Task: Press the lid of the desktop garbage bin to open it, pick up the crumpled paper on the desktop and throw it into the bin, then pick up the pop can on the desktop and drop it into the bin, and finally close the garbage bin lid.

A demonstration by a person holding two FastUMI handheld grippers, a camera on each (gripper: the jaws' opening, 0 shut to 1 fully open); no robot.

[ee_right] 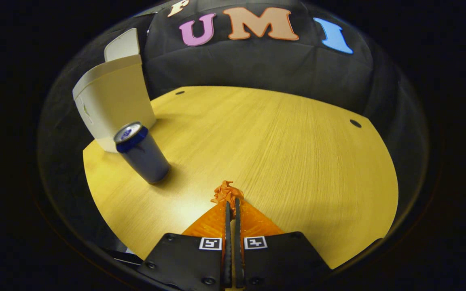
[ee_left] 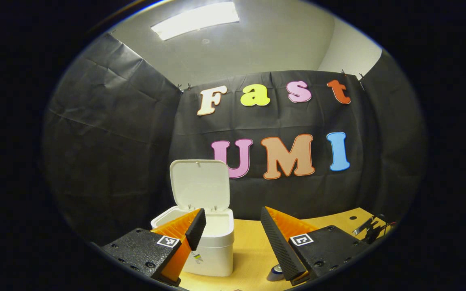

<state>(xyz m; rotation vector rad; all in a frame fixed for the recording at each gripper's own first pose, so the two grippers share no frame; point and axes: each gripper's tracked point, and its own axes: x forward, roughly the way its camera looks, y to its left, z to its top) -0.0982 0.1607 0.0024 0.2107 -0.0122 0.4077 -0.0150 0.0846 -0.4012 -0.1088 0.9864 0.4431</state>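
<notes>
The white desktop bin (ee_left: 212, 242) stands with its lid (ee_left: 199, 184) raised upright, just beyond my left gripper (ee_left: 233, 212), which hangs open and empty above the table. The top of the pop can (ee_left: 275, 273) peeks out below its right finger. In the right gripper view the bin (ee_right: 113, 101) is at the far left, and the blue pop can (ee_right: 142, 153) stands upright in front of it. My right gripper (ee_right: 231, 202) is shut on the orange crumpled paper (ee_right: 227, 190), which sticks out past the fingertips just above the wooden table (ee_right: 289, 153).
Black cloth walls close the booth behind and beside the table. Metal clips (ee_left: 368, 228) lie at the table's far right edge in the left gripper view. Two small dark holes (ee_right: 355, 123) mark the tabletop near its back edge.
</notes>
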